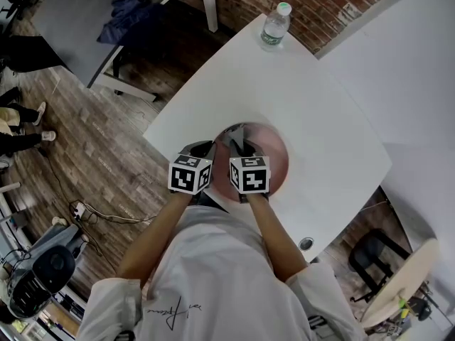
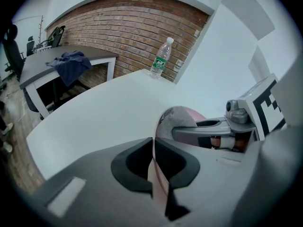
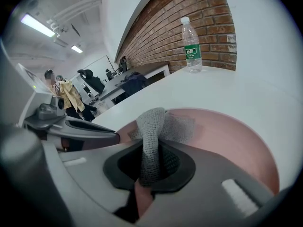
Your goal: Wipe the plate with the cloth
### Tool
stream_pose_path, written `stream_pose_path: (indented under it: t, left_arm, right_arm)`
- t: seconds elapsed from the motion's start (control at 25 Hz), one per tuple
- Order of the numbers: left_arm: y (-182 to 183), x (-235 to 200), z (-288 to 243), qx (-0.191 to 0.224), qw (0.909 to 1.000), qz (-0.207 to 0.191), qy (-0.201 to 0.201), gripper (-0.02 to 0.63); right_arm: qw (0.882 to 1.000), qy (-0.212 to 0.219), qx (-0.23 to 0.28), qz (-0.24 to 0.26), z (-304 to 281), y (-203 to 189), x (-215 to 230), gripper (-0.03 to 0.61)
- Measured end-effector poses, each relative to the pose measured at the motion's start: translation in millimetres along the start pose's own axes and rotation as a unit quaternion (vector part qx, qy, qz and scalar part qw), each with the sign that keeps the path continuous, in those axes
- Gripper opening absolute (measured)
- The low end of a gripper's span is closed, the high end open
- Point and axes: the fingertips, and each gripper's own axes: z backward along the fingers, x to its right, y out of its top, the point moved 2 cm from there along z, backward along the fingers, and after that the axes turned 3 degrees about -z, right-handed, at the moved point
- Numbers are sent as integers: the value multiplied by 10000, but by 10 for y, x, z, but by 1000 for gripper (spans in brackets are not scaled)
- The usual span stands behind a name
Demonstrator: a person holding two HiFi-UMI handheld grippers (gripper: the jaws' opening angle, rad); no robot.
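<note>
Your left gripper (image 2: 154,150) has its fingers pinched tight on the rim of the pink plate (image 1: 274,165), at the plate's 9 o'clock side. Your right gripper (image 3: 150,157) has its fingers squeezed shut on the grey cloth (image 3: 158,124). The loose end of the cloth lies on the plate, near 10 o'clock.

The plate seems to lie on the white surface (image 1: 313,112), close to the edge by your body. A water bottle (image 1: 274,25) stands far off at 12 o'clock, well apart from the plate.

This looks like the wiping step, and most of the pink part is bare of the cloth.

- Push the cloth down so it lies flat on the plate.
- Rub in round sweeps from 10 o'clock, through the middle, and on to 3 and 6 o'clock.
- Only a small bunch of cloth touches the plate, so go slow and make many passes.
- Hold the rim firm with the left fingers so the plate cannot slide or spin.
- Do not press hard near the far rim, because the plate could tip up.
- Your two grippers are just beside each other, so mind that they do not bump.
</note>
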Motion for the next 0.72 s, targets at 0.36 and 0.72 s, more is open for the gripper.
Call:
stream_pose_path:
  t: [0.36,0.72]
  left_arm:
    - [-7,10,19,20,10000,34,-2,29]
    - [-2,8,19,19,10000,53,1,29]
  right_arm:
    - [9994,228,-160,206,-8,-71,-171,31]
    - [9974,569,-369,231,-5,-141,-272,32]
